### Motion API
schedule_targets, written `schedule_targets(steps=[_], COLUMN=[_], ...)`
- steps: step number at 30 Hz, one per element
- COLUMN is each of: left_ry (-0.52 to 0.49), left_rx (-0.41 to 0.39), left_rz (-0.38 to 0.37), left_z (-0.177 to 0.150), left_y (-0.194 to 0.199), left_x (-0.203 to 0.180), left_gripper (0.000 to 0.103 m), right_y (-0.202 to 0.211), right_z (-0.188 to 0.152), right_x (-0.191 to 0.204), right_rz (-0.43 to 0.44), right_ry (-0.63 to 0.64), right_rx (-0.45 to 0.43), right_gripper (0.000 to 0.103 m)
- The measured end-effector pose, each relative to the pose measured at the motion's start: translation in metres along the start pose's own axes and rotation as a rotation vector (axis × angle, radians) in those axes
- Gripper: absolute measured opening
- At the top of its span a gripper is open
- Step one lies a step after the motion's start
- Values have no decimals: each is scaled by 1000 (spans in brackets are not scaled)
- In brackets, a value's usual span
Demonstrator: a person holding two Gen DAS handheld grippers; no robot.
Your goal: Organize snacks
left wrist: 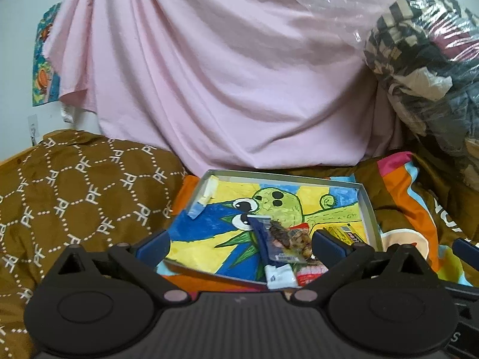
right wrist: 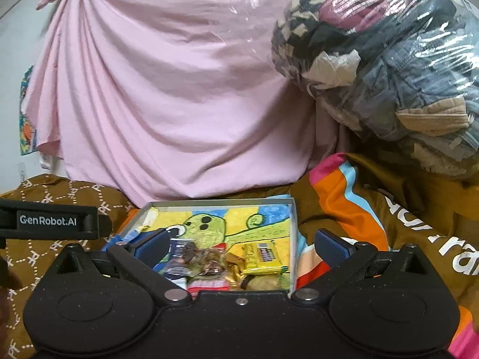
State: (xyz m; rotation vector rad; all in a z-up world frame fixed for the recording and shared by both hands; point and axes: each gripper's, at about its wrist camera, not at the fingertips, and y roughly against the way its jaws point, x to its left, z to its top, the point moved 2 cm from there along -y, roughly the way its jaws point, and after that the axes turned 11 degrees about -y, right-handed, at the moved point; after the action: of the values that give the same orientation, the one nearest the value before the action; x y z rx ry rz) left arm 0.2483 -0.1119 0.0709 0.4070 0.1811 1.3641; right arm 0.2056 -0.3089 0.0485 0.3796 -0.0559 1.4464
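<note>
Both grippers have their fingers spread wide, and nothing is between them. The left gripper [left wrist: 239, 243] and the right gripper [right wrist: 241, 245] both sit low in their frames, above a shallow box [left wrist: 369, 206] with a green cartoon drawing inside. The snacks [left wrist: 284, 240] lie in the lower right part of the box. The right view shows a yellow packet [right wrist: 263, 257] clearly; the left view shows only its corner. The left view shows more of the brown patterned cloth [left wrist: 74, 191]. A pink sheet [right wrist: 167, 89] hangs behind.
</note>
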Motion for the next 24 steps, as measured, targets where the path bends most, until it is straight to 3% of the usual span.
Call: schedule_targets(steps=[12,24], left_ry=[55,24], left_rx=[22,62], left_rz=[8,-12], left_z=[-41,-95], left_y=[44,63], left_x=[43,69], left_gripper=[102,102], right_y=[55,92], right_z=[-38,-83], right_x=[20,41], right_rz=[26,76], right_ry=[82,161], right_rx=[-2,124], right_gripper=[102,102])
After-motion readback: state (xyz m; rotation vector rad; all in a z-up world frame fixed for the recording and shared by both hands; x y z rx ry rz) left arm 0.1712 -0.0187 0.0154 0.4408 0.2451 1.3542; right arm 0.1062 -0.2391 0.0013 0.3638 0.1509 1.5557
